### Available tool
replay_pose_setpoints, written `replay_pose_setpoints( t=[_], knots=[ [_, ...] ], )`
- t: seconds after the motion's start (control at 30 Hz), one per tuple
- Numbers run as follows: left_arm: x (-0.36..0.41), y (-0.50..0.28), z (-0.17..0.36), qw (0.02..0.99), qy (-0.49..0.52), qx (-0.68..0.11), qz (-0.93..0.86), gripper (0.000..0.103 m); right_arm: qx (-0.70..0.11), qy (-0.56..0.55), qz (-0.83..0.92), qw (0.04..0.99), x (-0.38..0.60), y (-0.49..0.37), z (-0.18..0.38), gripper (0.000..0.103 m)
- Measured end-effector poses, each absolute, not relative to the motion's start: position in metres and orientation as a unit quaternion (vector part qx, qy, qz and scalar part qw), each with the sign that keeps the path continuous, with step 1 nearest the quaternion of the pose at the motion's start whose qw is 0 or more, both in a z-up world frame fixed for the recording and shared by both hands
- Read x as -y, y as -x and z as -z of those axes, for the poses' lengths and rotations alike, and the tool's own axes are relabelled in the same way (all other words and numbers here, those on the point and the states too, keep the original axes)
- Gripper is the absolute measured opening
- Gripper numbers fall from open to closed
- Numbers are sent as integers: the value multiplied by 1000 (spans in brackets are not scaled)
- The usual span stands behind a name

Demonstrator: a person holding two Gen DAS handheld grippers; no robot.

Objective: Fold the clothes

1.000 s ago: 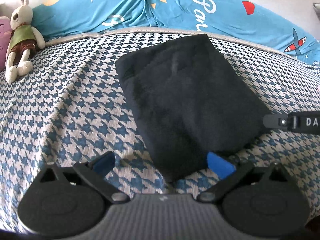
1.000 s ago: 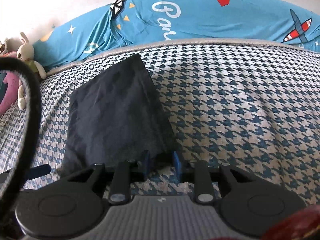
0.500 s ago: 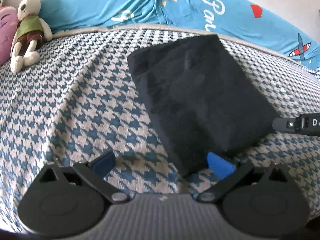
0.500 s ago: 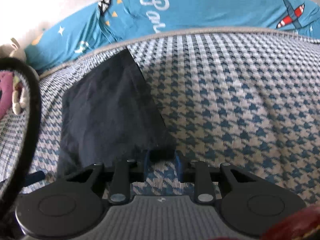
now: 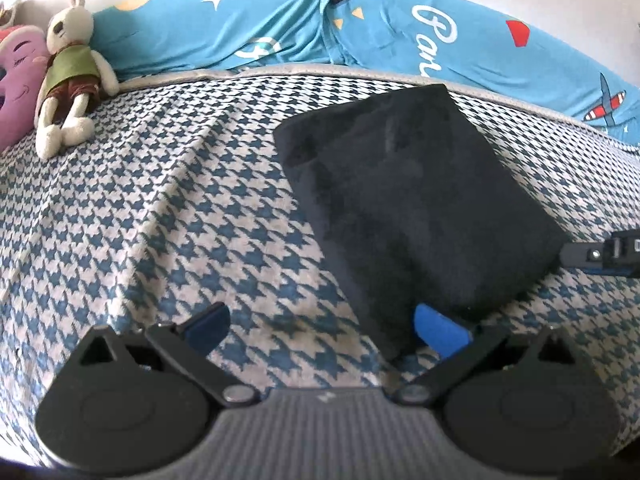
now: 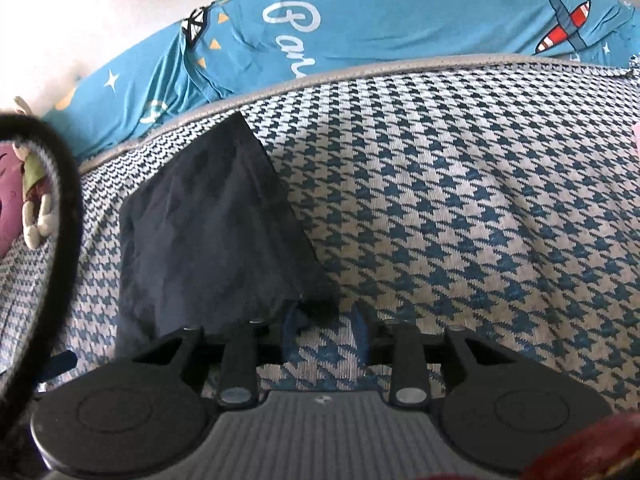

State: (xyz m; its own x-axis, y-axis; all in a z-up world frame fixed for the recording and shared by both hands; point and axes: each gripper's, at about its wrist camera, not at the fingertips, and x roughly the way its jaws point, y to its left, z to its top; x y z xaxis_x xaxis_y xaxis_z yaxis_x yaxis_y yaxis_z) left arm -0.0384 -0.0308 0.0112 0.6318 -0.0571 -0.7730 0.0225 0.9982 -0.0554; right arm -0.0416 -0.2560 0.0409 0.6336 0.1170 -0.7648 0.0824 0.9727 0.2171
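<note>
Since a second ago the right gripper has let its jaws spread a little wider, so the near right corner of the folded black garment now sits loosely in the gap, with checked cloth showing between the blue pads rather than being pinched. Over on the other side, the left gripper stands wide open, its right pad just touching the garment's near edge and its left pad resting apart on bare cover. That garment lies flat as a neat dark rectangle on the blue-and-white houndstooth bedspread, angled toward the far edge. Behind it runs a bright blue printed quilt along the wall. Off to the far left a stuffed rabbit in a green shirt leans beside a purple plush cushion.
</note>
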Motion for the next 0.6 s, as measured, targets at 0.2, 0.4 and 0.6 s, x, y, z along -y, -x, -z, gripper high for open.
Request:
replay_pose_setpoints(
  t=[0.2, 0.4, 0.6],
  knots=[
    [22, 40, -9, 900, 26, -434, 22, 103, -424, -112, -7, 898, 261, 43, -42, 32],
    [23, 39, -4, 896, 26, -443, 22, 103, -434, -116, 11, 893, 263, 42, -38, 36],
    [26, 38, -1, 896, 13, -443, 21, 103, -452, -111, 17, 885, 263, 39, -31, 41]
  ],
)
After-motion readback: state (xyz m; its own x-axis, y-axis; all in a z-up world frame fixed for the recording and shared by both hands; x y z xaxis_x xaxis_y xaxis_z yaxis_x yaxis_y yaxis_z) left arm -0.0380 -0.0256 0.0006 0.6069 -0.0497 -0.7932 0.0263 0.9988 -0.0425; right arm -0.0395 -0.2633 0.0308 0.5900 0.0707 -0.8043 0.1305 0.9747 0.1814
